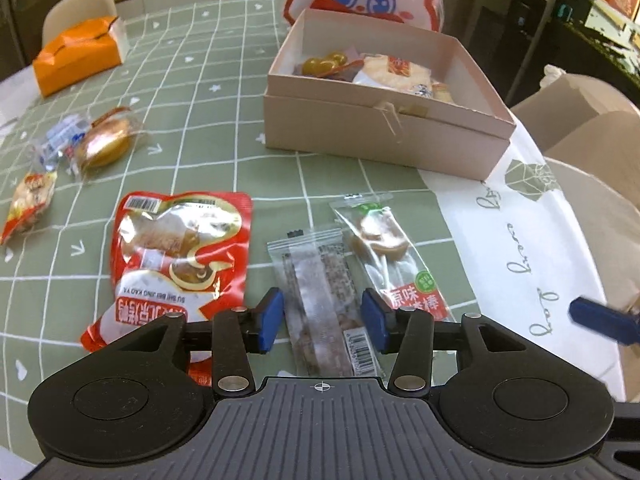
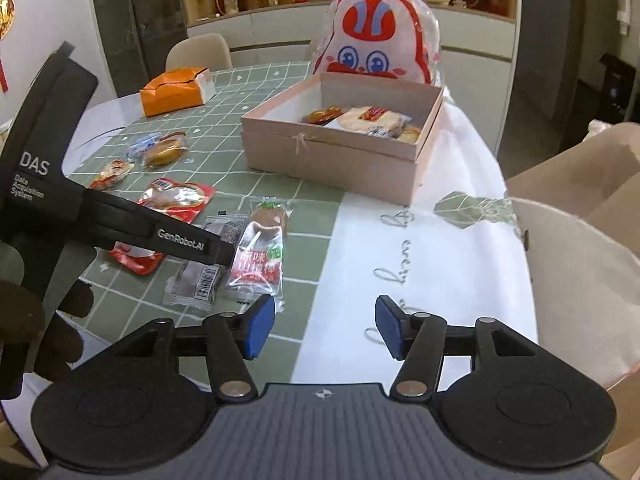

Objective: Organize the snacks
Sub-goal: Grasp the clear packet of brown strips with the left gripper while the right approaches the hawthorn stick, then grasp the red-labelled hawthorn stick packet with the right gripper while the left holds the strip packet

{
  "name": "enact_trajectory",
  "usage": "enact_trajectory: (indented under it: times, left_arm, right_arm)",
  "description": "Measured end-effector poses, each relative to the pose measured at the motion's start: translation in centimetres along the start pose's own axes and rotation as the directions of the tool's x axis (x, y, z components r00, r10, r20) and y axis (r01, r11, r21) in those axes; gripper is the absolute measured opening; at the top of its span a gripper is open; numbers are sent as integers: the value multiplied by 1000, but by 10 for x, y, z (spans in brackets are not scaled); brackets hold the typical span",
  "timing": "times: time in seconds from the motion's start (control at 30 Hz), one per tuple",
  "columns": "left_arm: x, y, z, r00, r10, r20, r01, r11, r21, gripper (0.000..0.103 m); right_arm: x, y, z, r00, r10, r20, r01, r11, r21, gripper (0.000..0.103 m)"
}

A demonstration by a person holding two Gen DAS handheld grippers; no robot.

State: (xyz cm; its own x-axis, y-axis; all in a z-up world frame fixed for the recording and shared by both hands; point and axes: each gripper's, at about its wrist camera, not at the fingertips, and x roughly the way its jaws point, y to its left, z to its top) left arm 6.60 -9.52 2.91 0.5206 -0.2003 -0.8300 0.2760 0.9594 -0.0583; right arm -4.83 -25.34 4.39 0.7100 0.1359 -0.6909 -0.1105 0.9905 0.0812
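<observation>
My left gripper (image 1: 322, 320) is open, its blue pads either side of a clear grey snack bar packet (image 1: 324, 292) lying on the green checked tablecloth. A hawthorn lollipop packet (image 1: 394, 256) lies just right of it and a red roast-duck pouch (image 1: 180, 256) left. A pink box (image 1: 384, 136) holding several snacks stands behind. My right gripper (image 2: 325, 328) is open and empty above the white part of the cloth, right of the lollipop packet (image 2: 260, 256) and the bar packet (image 2: 200, 280). The box (image 2: 332, 152) is ahead of it.
A wrapped bun (image 1: 106, 142), a blue-white packet (image 1: 64, 136) and a small red packet (image 1: 30, 204) lie at the left. An orange tissue box (image 1: 78, 56) is far left. A rabbit-face bag (image 2: 380, 48) stands behind the box. A chair (image 2: 580, 260) is at the right.
</observation>
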Motion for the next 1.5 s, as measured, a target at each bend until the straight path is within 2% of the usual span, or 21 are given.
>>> enact_trajectory:
  times: [0.13,0.2,0.37,0.57,0.67,0.77,0.83,1.03,1.13,1.2,1.3,1.43,1.5]
  left_arm:
    - [-11,0,-20,999,-10,32,10,1000,-20,45]
    - [-19,2,-35,998,-11,54,13,999,-40,44]
    - [-45,9,-71,998,-21,66,30,990,-138,43]
    - [-62,17,-100,994,-19,110,46,968,-247,41]
    - [-65,16,-105,992,-6,128,42,958,-283,41]
    - [-65,12,-105,992,13,128,23,961,-277,42]
    - [-65,10,-105,992,19,124,16,963,-271,43]
    - [-65,10,-108,991,13,135,26,960,-280,45]
    - [-64,9,-109,989,17,148,24,961,-274,43]
    - [-64,7,-110,987,26,158,18,961,-274,43]
    - [-63,3,-111,985,40,169,7,964,-266,43]
    - [-62,1,-113,981,54,189,-2,964,-265,43]
    - [-62,2,-113,980,60,191,-8,966,-260,39]
  right_arm:
    - [3,-3,0,1000,-21,10,22,999,-30,62]
    - [9,-7,2,1000,13,1,-13,999,-47,63]
    - [36,-12,17,987,131,-89,-133,991,-7,63]
    - [65,8,39,972,189,-137,-191,982,-4,63]
    - [78,19,43,974,163,-156,-169,985,-27,61]
    - [78,29,43,974,145,-175,-165,980,-109,41]
    - [75,31,42,975,125,-185,-156,975,-161,41]
    - [62,19,33,969,91,-231,-136,973,-188,42]
    - [58,14,29,967,110,-230,-154,972,-180,45]
    - [58,12,27,968,125,-216,-162,973,-163,57]
    - [58,14,25,968,141,-206,-174,972,-156,68]
    - [58,14,23,966,164,-200,-196,969,-151,76]
    - [58,12,23,964,180,-197,-208,969,-131,80]
